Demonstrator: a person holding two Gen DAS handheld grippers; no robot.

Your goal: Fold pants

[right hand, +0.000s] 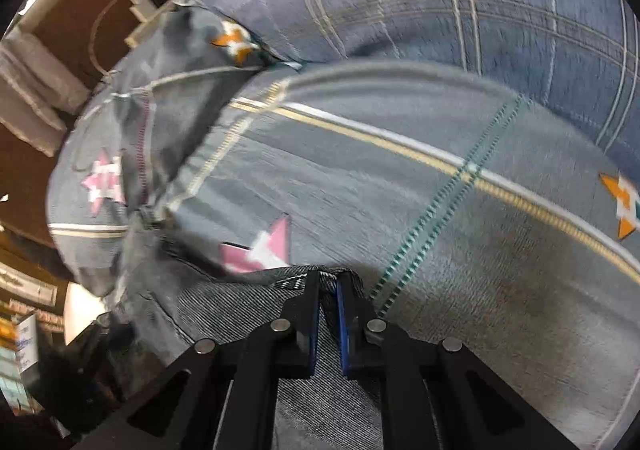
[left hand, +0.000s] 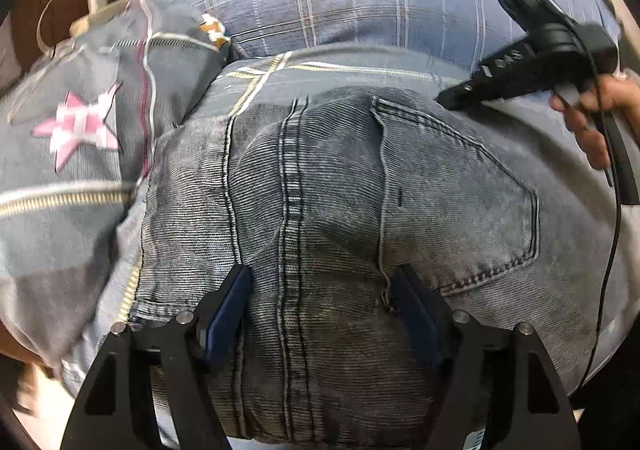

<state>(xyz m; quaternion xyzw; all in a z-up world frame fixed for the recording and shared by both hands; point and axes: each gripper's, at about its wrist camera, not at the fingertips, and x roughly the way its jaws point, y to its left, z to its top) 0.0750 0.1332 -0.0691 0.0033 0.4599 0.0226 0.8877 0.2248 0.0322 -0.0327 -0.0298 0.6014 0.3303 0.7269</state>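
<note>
Left wrist view, left hand-held gripper [left hand: 320, 282]: released, jaws wide apart, straddling the seat seam of the jeans without pinching anything.
Left wrist view, jeans [left hand: 320, 190]: grey-blue denim, back side up, lying on the bedspread [left hand: 72, 178] right under me; I see the back pocket [left hand: 460, 202] to the right of the centre seam.
Left wrist view, direction: the centre seam runs straight away from my fingers, so I judge the long axis of the jeans goes along my line of sight; which end is the waistband I cannot tell from here.
Left wrist view, right hand-held gripper [left hand: 532, 62]: it comes in from the upper right with the person's hand [left hand: 592, 110] on its handle, tip at the far edge of the denim.
Left wrist view, why: I read my spread jaws as readying to pin or take the near denim while the other side works.
Right wrist view, right hand-held gripper [right hand: 328, 290]: clenched on a denim edge [right hand: 320, 274], blue pads nearly together with cloth between them.
Right wrist view, why: gripping an edge like this lets me carry that part over for the fold, as I judge it.
Right wrist view, surroundings: star-patterned bedspread [right hand: 440, 210] beyond, a checked pillow [right hand: 440, 2] at the far side; the picture is blurred.
</note>
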